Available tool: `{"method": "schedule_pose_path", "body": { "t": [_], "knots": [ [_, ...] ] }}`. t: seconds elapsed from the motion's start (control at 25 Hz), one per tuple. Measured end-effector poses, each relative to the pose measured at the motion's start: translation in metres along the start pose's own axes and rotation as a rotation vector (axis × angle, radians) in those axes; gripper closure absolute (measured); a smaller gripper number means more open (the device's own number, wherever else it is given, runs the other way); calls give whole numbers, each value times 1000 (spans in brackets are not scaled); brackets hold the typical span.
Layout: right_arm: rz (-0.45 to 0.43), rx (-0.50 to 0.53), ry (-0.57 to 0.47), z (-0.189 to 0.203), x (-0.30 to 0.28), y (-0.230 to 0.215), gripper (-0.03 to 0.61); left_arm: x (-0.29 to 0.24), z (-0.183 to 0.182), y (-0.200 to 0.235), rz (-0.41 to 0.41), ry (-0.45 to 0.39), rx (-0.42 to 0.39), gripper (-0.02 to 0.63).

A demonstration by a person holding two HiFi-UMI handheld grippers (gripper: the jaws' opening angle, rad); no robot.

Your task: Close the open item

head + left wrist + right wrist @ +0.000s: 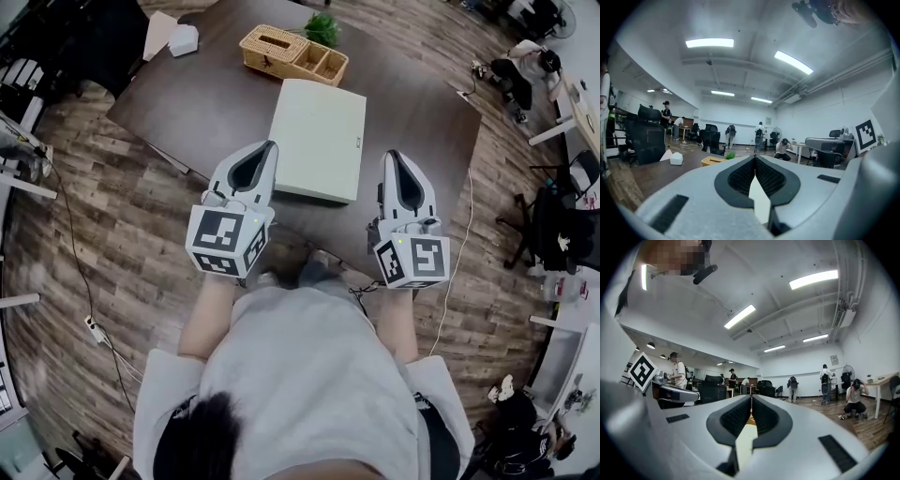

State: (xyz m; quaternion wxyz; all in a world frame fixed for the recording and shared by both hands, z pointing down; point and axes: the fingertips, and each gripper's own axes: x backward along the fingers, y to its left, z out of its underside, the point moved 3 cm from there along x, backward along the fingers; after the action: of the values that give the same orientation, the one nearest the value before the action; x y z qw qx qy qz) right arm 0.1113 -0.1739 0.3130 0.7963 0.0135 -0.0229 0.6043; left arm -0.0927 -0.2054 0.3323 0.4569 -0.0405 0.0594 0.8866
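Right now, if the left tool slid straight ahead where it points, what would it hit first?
Probably the wicker basket and small plant at the far side of the table; the left tool is held above the tabletop, so it might pass over them.

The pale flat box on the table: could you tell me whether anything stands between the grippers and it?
Nothing visible does. The left gripper and right gripper, both shut and empty, hover at the near end of the box; the wicker basket sits beyond it.

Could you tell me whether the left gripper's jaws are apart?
No, the left gripper has its jaws together, with nothing between them.
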Motion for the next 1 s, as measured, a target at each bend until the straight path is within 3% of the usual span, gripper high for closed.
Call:
{"method": "schedule_pose_path", "body": {
  "t": [0.64, 1.0],
  "knots": [
    [38, 27, -18, -10, 22, 35, 566, 52, -21, 29, -97, -120, -76, 604],
    [67, 41, -29, -14, 34, 51, 566, 69, -20, 30, -82, -126, -88, 604]
  ]
}}
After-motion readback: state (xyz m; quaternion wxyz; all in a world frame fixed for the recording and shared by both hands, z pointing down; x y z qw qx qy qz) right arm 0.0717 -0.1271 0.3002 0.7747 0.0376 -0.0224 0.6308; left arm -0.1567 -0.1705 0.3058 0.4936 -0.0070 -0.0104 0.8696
